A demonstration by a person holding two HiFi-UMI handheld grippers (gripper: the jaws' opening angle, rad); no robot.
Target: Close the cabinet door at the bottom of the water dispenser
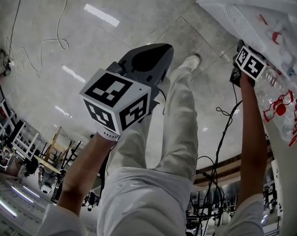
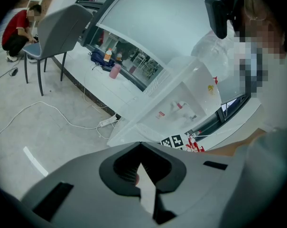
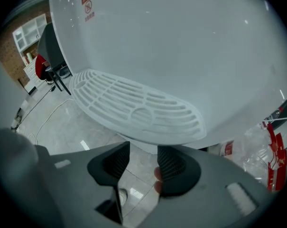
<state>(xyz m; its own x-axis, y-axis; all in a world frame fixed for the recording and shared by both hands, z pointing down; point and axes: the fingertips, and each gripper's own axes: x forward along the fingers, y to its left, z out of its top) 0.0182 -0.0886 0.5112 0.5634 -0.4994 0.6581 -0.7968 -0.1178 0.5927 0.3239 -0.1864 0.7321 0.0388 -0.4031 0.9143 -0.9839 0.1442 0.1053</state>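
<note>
To your left, the grey left gripper with its black-and-white marker cube hangs over the glossy pale tiled floor beside your legs. Its jaws are clenched tip to tip on nothing, and by my reading it has no part in this step. To your right, the grey right gripper sits close in front of the tall white plastic water dispenser and points steeply down. Its jaws are released and stand wide, with only floor showing between them. Just ahead of them juts the white slotted plastic drip tray. Beyond the tray spreads a broad glossy white front panel with a small red sticker, which I take to be the cabinet door at the bottom of the unit. No view shows plainly how far ajar it stands. I judge you are in the approach: nothing touches the door yet. The next move calls for bringing the right gripper past the tray and down to the panel, then pressing flat with the outside of the jaws until it seats; no grasp should be needed. Mind the tray's lip and the clear plastic-wrapped bottle with red print at your far right.
</note>
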